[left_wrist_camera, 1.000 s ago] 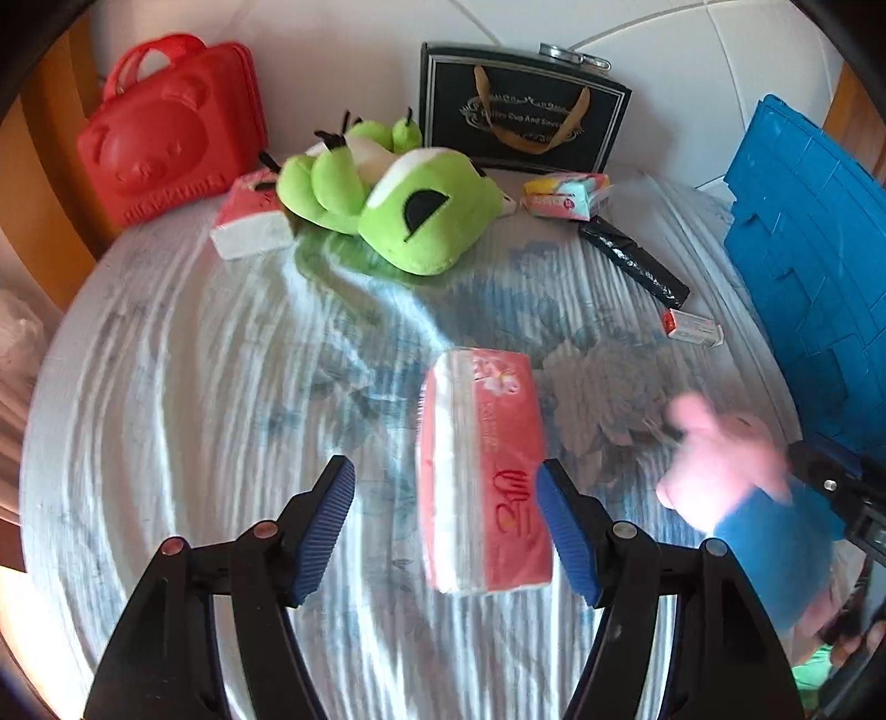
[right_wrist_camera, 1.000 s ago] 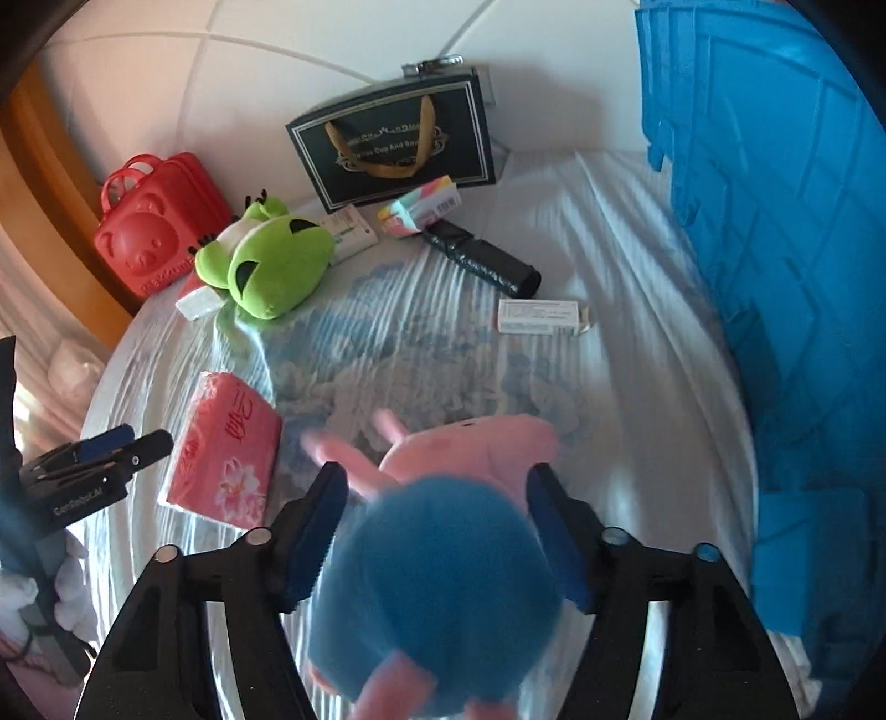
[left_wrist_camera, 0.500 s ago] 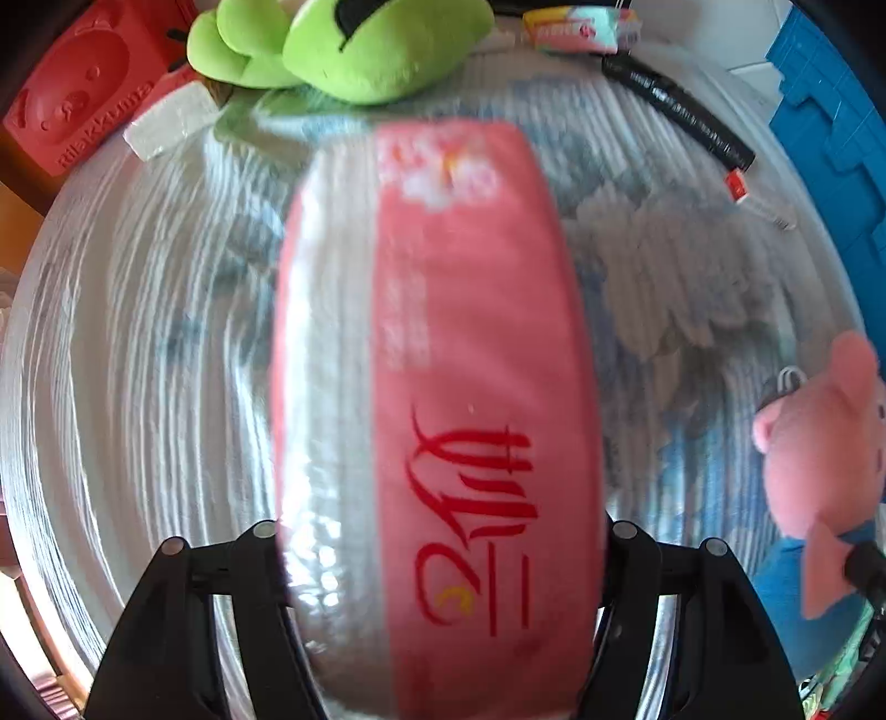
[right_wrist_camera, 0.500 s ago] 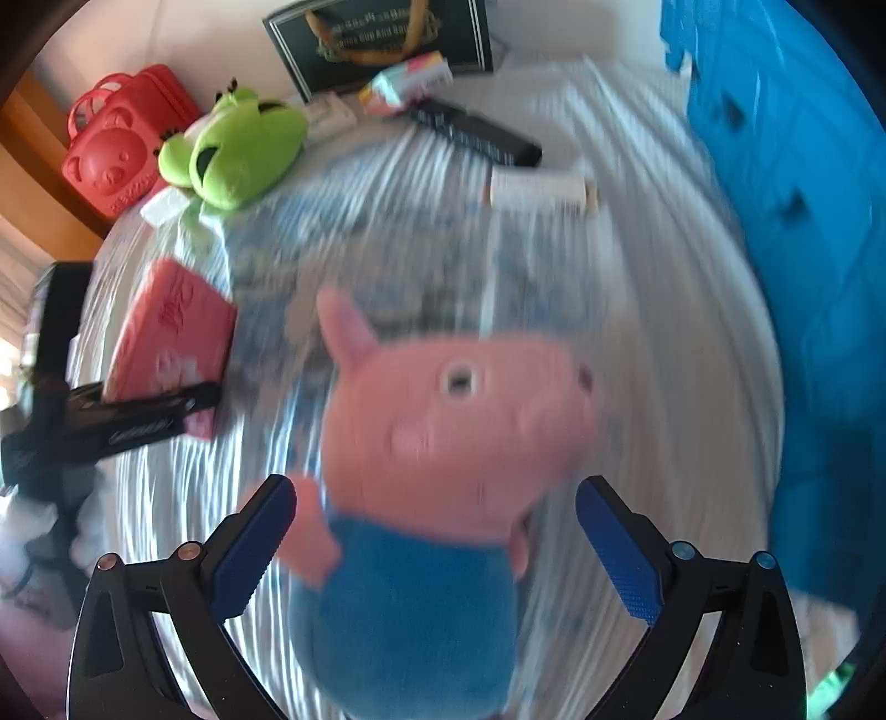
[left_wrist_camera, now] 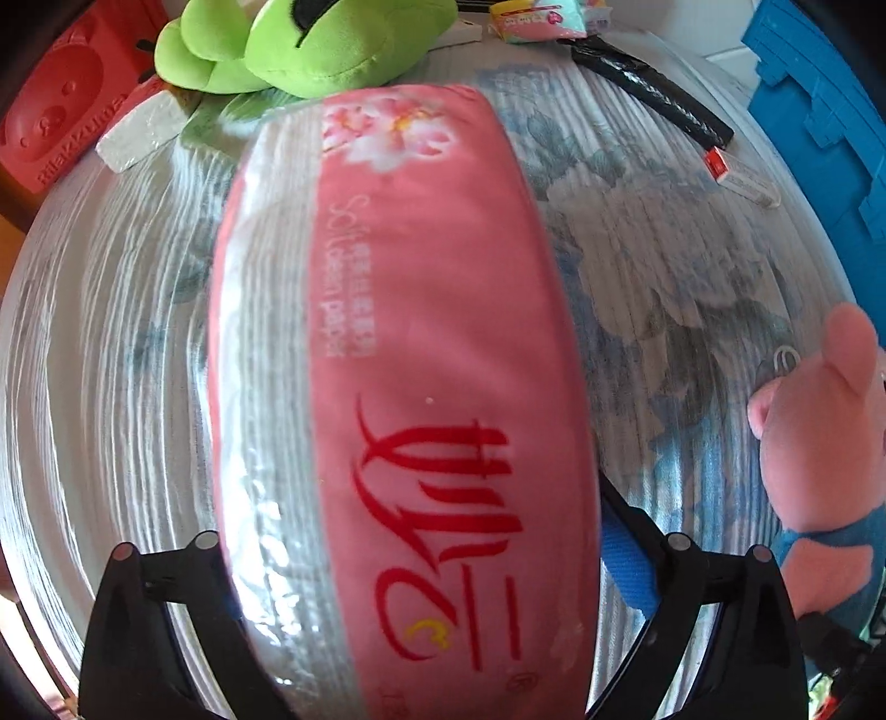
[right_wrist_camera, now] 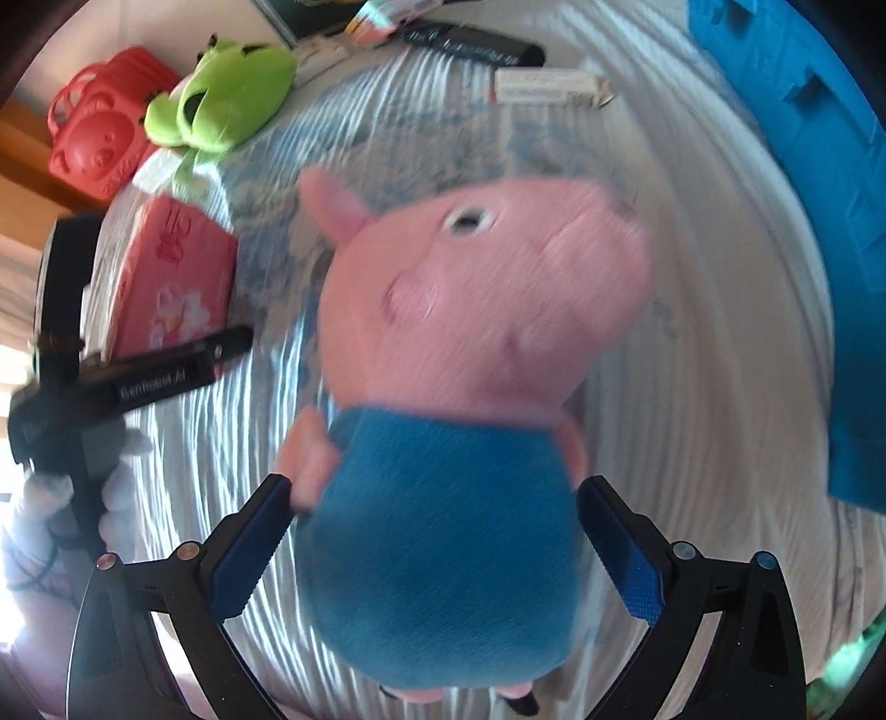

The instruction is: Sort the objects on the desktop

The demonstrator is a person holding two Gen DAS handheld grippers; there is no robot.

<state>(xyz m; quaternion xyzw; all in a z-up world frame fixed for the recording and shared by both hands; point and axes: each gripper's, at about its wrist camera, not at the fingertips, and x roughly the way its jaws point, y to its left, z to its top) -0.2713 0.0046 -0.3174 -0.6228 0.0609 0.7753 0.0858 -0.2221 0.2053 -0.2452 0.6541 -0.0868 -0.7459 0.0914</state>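
A pink tissue pack (left_wrist_camera: 410,360) with red writing fills the left wrist view, lying between the fingers of my left gripper (left_wrist_camera: 410,576); the jaws sit at its sides, and a narrow gap shows by the right pad (left_wrist_camera: 628,570). The pack also shows in the right wrist view (right_wrist_camera: 171,277). A pink pig plush in a blue shirt (right_wrist_camera: 454,387) lies between the open fingers of my right gripper (right_wrist_camera: 437,554); both blue pads stand just off its body. The pig also shows at the right edge of the left wrist view (left_wrist_camera: 819,443).
A green frog plush (left_wrist_camera: 310,39), a red bear case (left_wrist_camera: 50,111), a white block (left_wrist_camera: 144,130), a black tube (left_wrist_camera: 648,91), a small white box (right_wrist_camera: 548,86) and a colourful packet (left_wrist_camera: 537,14) lie on the striped cloth. A blue crate (right_wrist_camera: 819,183) stands at right.
My left gripper has come down around the tissue pack, which now fills its view. My right gripper has opened wide and slid around the pig plush's body.
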